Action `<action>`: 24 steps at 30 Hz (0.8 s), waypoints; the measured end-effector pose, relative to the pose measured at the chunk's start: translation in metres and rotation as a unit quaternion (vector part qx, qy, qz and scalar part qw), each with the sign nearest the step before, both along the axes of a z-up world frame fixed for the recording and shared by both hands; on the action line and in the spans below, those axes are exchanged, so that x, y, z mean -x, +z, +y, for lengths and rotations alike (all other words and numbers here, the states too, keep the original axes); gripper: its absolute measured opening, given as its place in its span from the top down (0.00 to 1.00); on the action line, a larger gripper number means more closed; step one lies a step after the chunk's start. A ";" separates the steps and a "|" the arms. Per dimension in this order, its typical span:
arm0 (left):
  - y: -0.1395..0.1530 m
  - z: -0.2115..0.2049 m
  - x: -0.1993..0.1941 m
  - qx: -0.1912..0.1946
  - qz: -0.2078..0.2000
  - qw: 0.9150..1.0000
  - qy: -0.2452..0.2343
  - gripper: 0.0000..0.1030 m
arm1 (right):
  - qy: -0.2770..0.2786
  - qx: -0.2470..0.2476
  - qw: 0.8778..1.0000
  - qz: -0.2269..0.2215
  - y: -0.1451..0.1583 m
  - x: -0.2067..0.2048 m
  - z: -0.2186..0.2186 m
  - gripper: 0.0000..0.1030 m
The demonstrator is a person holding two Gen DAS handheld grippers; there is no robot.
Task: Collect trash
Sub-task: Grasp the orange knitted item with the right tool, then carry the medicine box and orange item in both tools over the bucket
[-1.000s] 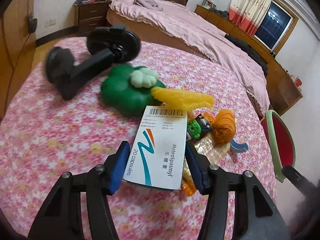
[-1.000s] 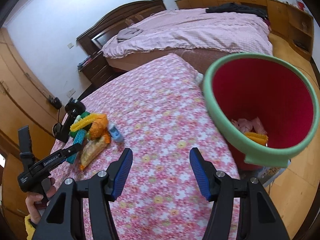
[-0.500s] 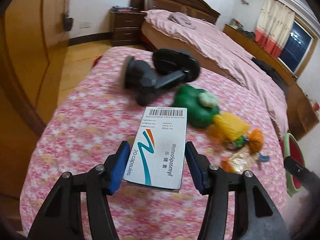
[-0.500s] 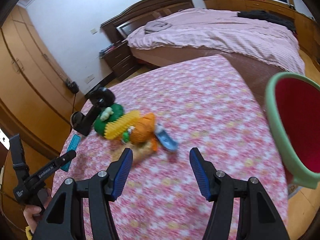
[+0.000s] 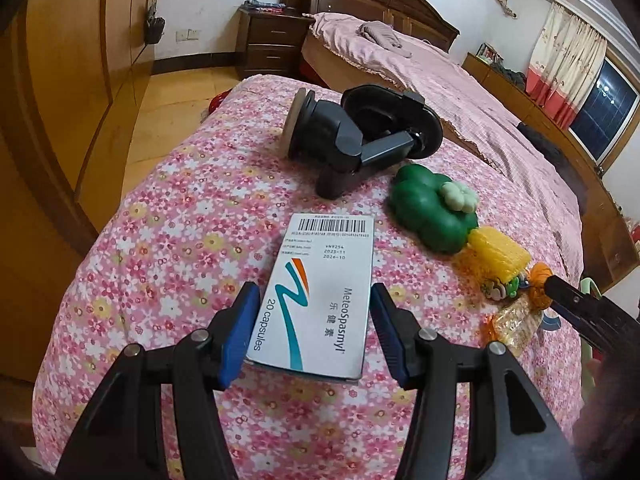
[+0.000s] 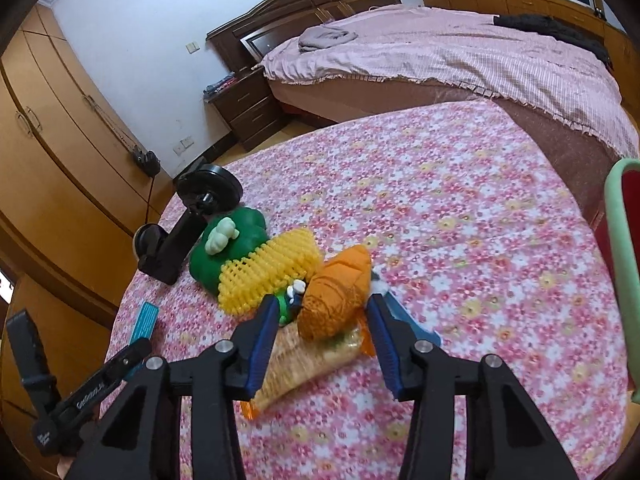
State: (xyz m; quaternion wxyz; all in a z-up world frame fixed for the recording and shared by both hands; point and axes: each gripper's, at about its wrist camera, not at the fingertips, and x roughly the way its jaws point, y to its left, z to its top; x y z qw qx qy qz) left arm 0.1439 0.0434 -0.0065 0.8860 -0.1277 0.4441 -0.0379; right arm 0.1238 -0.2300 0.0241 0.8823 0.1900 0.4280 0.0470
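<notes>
While the medicine box (image 5: 322, 300) sits clamped between the blue pads of the left gripper (image 5: 312, 334), held flat above the floral tablecloth (image 5: 168, 248), its long axis runs straight out along the fingers, barcode end away from the camera. Grip looks square, pads on the two long sides, near end of the box. Right gripper (image 6: 322, 344) has its fingers apart, nothing held; they straddle the clear snack wrapper (image 6: 304, 364), which lies on the cloth partly under the orange toy bread (image 6: 336, 296). Wrapper's long axis runs diagonally, near-left to far-right, so not lined up with the finger gap; my read is a small wrist twist would help before closing, otherwise the pads likely catch the bread too. Just beyond: yellow toy corn (image 6: 268, 268), green toy pepper (image 6: 232, 240), small green figure (image 6: 290, 300), a blue scrap (image 6: 400, 316) touching the bread's right side, then the black suction mount (image 6: 188, 220) further out. Red bin with green rim (image 6: 618, 272) is off the table edge on the right, well apart from the pile. Right hand is clearly nearer the bin; left, carrying the box, has to cross the whole table to reach it. Risk: crinkly wrapper slips or drags toys along.
</notes>
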 end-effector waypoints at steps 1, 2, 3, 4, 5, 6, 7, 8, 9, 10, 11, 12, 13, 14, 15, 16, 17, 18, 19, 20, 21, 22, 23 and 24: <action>-0.001 0.000 0.000 0.002 0.000 1.000 0.000 0.45 | -0.001 0.000 1.000 0.001 -0.001 -0.001 0.000 0.59; -0.001 0.001 0.000 0.003 0.000 1.000 0.000 0.45 | -0.003 0.001 1.000 0.002 -0.003 -0.002 0.000 0.62; -0.001 0.001 0.000 0.003 0.000 1.000 0.000 0.45 | -0.005 0.002 1.000 0.003 -0.004 -0.002 -0.001 0.64; -0.001 0.001 0.001 0.004 0.000 1.000 0.000 0.45 | -0.006 0.000 1.000 0.002 -0.006 -0.002 -0.001 0.67; -0.001 0.000 0.001 0.004 -0.001 1.000 -0.001 0.45 | -0.006 -0.001 1.000 0.000 -0.006 -0.001 -0.002 0.69; 0.000 0.000 0.002 0.004 -0.002 1.000 -0.001 0.45 | -0.007 -0.001 1.000 -0.002 -0.007 0.000 -0.003 0.70; 0.001 0.000 0.004 0.005 -0.002 1.000 -0.001 0.45 | -0.007 -0.001 1.000 -0.004 -0.007 0.001 -0.003 0.71; 0.001 0.000 0.005 0.005 -0.003 1.000 -0.002 0.45 | -0.008 -0.001 1.000 -0.006 -0.007 0.003 -0.004 0.72; 0.002 0.000 0.007 0.007 -0.004 1.000 -0.003 0.45 | -0.009 -0.004 1.000 -0.008 -0.006 0.006 -0.005 0.72; 0.003 -0.001 0.008 0.007 -0.005 1.000 -0.004 0.45 | -0.009 -0.007 1.000 -0.011 -0.005 0.009 -0.005 0.73; 0.004 -0.002 0.009 0.008 -0.007 1.000 -0.005 0.45 | -0.009 -0.010 1.000 -0.015 -0.003 0.012 -0.006 0.73; 0.006 -0.003 0.012 0.008 -0.008 1.000 -0.007 0.45 | -0.010 -0.012 1.000 -0.019 -0.001 0.015 -0.006 0.73; 0.007 -0.004 0.013 0.008 -0.010 1.000 -0.009 0.45 | -0.010 -0.013 1.000 -0.024 0.001 0.019 -0.006 0.73; 0.008 -0.005 0.014 0.009 -0.011 1.000 -0.010 0.45 | -0.011 -0.014 0.999 -0.030 0.004 0.023 -0.007 0.73; 0.010 -0.006 0.016 0.009 -0.012 1.000 -0.012 0.45 | -0.013 -0.016 0.999 -0.034 0.007 0.027 -0.008 0.73; 0.011 -0.008 0.018 0.010 -0.014 1.000 -0.015 0.45 | -0.014 -0.016 0.999 -0.038 0.009 0.031 -0.008 0.73; 0.013 -0.010 0.019 0.010 -0.015 1.000 -0.017 0.45 | -0.015 -0.017 0.999 -0.044 0.013 0.036 -0.009 0.73; 0.015 -0.011 0.021 0.011 -0.017 1.000 -0.020 0.45 | -0.016 -0.016 0.999 -0.049 0.017 0.041 -0.009 0.73; 0.016 -0.012 0.022 0.012 -0.018 1.000 -0.021 0.45 | -0.017 -0.015 0.998 -0.053 0.019 0.044 -0.009 0.73; 0.018 -0.014 0.024 0.013 -0.020 0.999 -0.024 0.45 | -0.018 -0.015 0.998 -0.057 0.023 0.048 -0.010 0.73; 0.021 -0.015 0.026 0.013 -0.023 0.999 -0.027 0.45 | -0.020 -0.014 0.998 -0.063 0.026 0.054 -0.011 0.73; 0.023 -0.017 0.028 0.013 -0.026 0.999 -0.030 0.45 | -0.020 -0.014 0.998 -0.066 0.028 0.058 -0.012 0.73; 0.026 -0.018 0.030 0.013 -0.029 0.999 -0.033 0.45 | -0.021 -0.014 0.997 -0.069 0.031 0.062 -0.013 0.73; 0.028 -0.020 0.033 0.014 -0.032 0.999 -0.036 0.45 | -0.022 -0.014 0.997 -0.071 0.033 0.065 -0.014 0.73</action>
